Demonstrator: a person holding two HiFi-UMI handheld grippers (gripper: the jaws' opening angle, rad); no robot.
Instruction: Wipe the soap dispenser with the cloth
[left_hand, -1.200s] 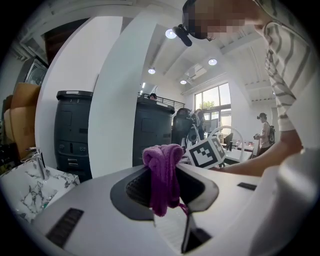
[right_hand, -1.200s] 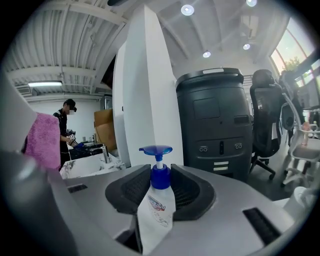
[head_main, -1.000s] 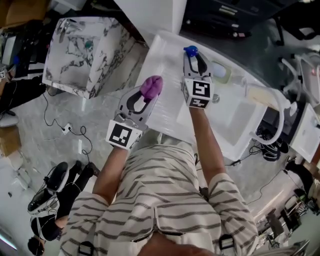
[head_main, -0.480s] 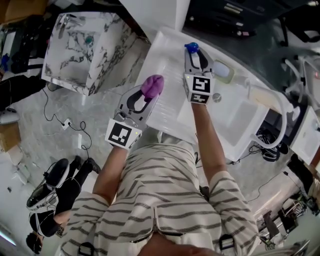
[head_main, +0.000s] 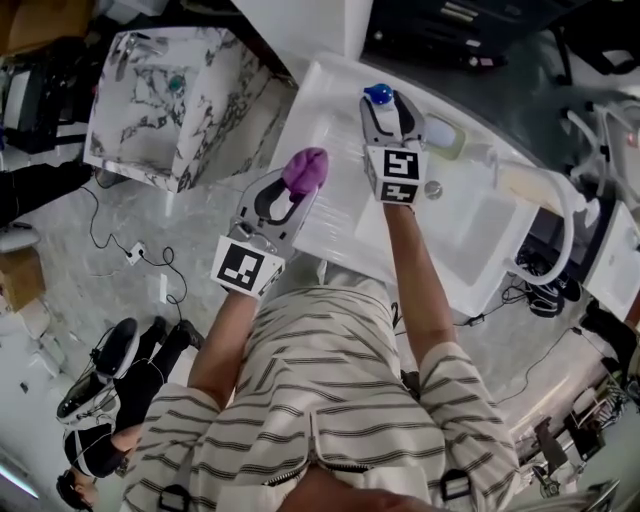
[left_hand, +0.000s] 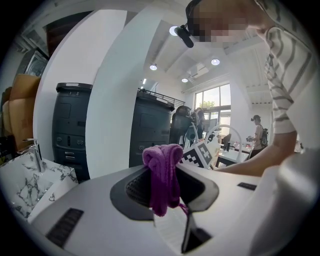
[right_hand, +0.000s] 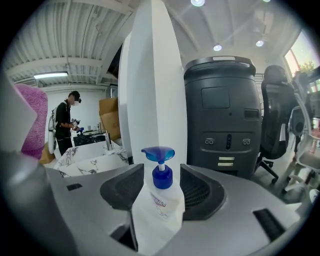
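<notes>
The soap dispenser (head_main: 379, 96), a white bottle with a blue pump, stands on the white counter (head_main: 330, 215) at its far edge. My right gripper (head_main: 392, 102) reaches around it with its jaws opening; in the right gripper view the dispenser (right_hand: 161, 200) stands upright between the two pads of the right gripper (right_hand: 161, 192), which no longer squeeze it. The purple cloth (head_main: 304, 170) is bunched at the tip of my left gripper (head_main: 298, 186), which hovers over the counter's left part. In the left gripper view the cloth (left_hand: 162, 172) hangs pinched in the shut left gripper (left_hand: 165, 187).
A white basin (head_main: 480, 235) with an arched white faucet (head_main: 565, 215) lies to the right of the dispenser. A marble-patterned sink unit (head_main: 165, 100) stands to the left. Black cabinets (right_hand: 222, 115) rise behind the counter. Cables and shoes lie on the floor at lower left.
The right gripper's jaws have spread wider around the soap dispenser. The left gripper with the cloth has stayed where it was.
</notes>
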